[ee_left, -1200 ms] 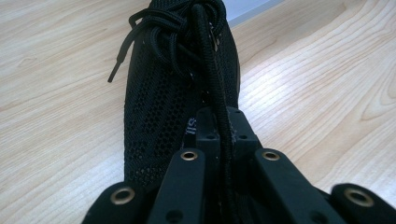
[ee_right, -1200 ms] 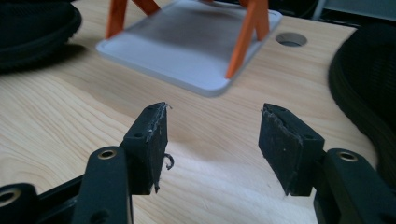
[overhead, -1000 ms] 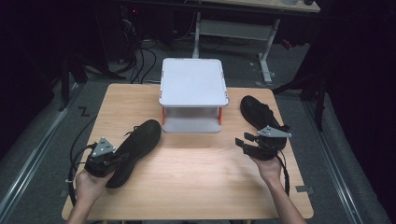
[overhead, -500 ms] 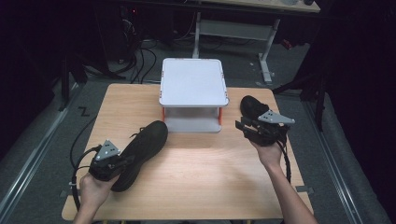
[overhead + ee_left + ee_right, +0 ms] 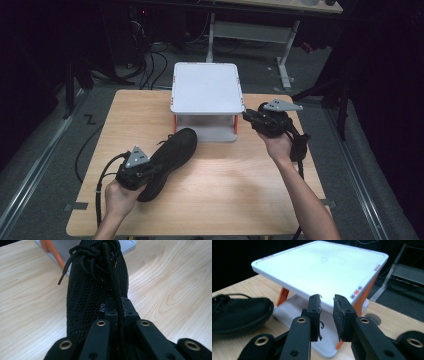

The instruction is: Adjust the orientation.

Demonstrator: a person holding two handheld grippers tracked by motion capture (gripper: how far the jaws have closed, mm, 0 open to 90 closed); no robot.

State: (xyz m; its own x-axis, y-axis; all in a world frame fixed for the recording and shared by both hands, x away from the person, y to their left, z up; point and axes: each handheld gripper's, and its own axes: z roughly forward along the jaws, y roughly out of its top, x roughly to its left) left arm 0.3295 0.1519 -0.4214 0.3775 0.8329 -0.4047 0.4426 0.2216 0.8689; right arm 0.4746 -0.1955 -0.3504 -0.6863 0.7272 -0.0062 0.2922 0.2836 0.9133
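My left gripper is shut on a black mesh lace-up shoe, holding it at the tongue and laces. The shoe's toe points toward a white two-tier stand with orange legs. My right gripper hovers at the stand's right edge and faces its top shelf. Its jaws have just been closing, a narrow gap remains, and nothing is between the worn pads. The held shoe lies low at the left of the right gripper view. Whatever lies under the right hand is hidden.
The wooden table has bare room in front of the stand and along its near edge. Cables trail off the left gripper. Beyond the table stand desk legs and floor cables.
The right gripper rose and moved left, from over a second black shoe at the table's right to the stand's edge, and its jaws narrowed. The left gripper carried its shoe to the right.
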